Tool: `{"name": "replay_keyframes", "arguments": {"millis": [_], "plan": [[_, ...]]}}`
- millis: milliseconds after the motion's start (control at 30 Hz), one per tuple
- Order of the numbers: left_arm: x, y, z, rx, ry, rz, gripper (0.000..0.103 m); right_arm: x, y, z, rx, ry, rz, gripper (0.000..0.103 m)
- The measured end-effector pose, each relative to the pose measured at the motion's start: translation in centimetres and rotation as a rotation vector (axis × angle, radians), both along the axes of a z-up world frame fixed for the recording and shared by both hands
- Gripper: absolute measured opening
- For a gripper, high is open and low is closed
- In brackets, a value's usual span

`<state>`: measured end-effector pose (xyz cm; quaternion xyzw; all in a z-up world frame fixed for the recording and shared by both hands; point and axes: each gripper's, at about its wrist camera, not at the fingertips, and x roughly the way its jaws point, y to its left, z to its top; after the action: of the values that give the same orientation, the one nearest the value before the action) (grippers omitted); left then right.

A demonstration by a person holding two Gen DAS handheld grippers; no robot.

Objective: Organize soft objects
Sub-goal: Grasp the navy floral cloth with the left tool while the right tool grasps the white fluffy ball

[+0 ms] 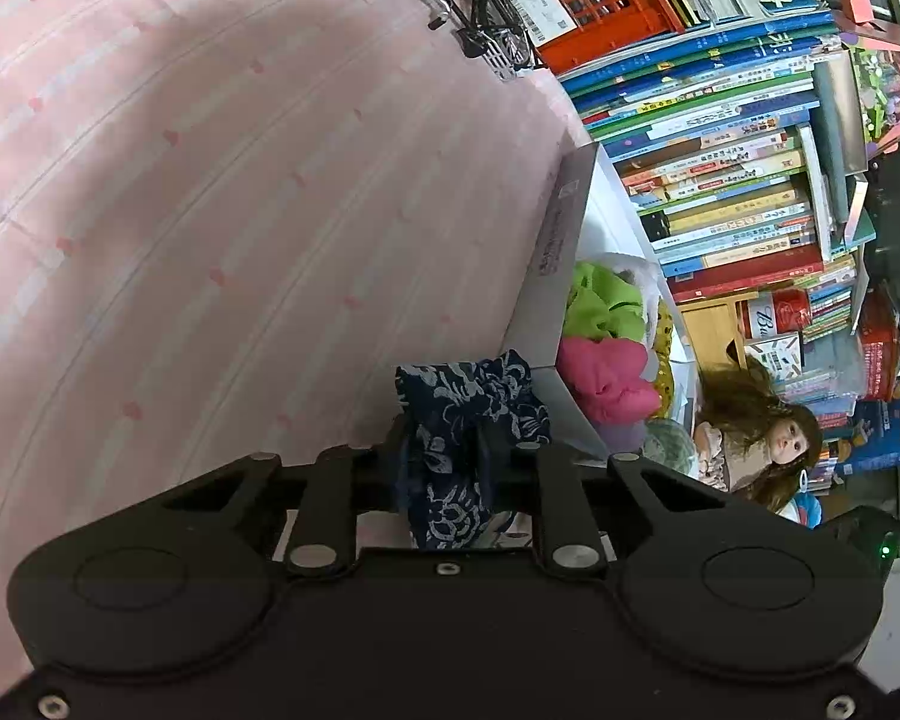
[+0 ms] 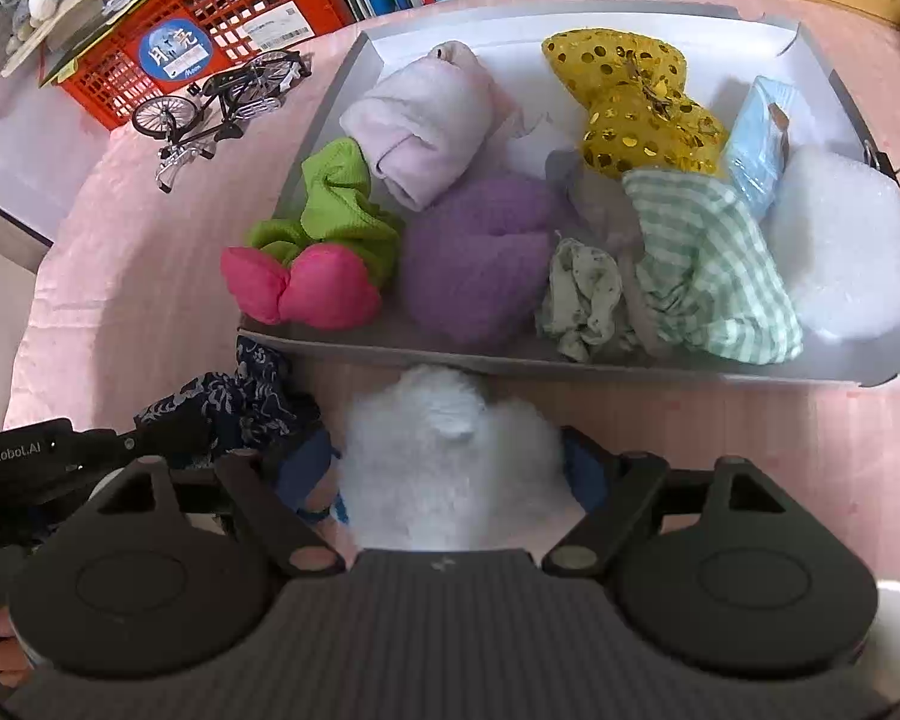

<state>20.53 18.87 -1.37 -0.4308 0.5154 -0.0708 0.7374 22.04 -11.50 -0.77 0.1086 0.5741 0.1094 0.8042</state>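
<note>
The navy floral cloth (image 1: 471,420) was pinched between the clenched fingers of the left tool (image 1: 441,444), held just outside the near corner of the grey box (image 2: 570,363) on the pink-covered desk (image 1: 210,210). Beside it, the right tool (image 2: 450,450) grasped a white fluffy ball (image 2: 444,456), its fingers set wide around the fluff, close to the box's near wall. Inside the box lay a pink bundle (image 2: 306,288), green cloth (image 2: 330,204), purple knit (image 2: 480,258), checked cloth (image 2: 708,270) and a yellow sequinned bow (image 2: 630,96). A model bicycle (image 2: 222,102) stood near a red crate (image 2: 168,30).
</note>
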Motion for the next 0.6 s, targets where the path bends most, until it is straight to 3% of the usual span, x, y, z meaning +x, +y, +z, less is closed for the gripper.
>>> {"name": "replay_keyframes", "arguments": {"millis": [100, 600], "plan": [[0.1, -0.2, 0.5, 0.026, -0.021, -0.022, 0.016, 0.0, -0.5, 0.2, 0.013, -0.002, -0.032, 0.067], [0.2, -0.8, 5.3, 0.148, -0.141, -0.082, 0.015, -0.8, -1.3, 2.7, 0.039, -0.060, -0.031, 0.064]]}}
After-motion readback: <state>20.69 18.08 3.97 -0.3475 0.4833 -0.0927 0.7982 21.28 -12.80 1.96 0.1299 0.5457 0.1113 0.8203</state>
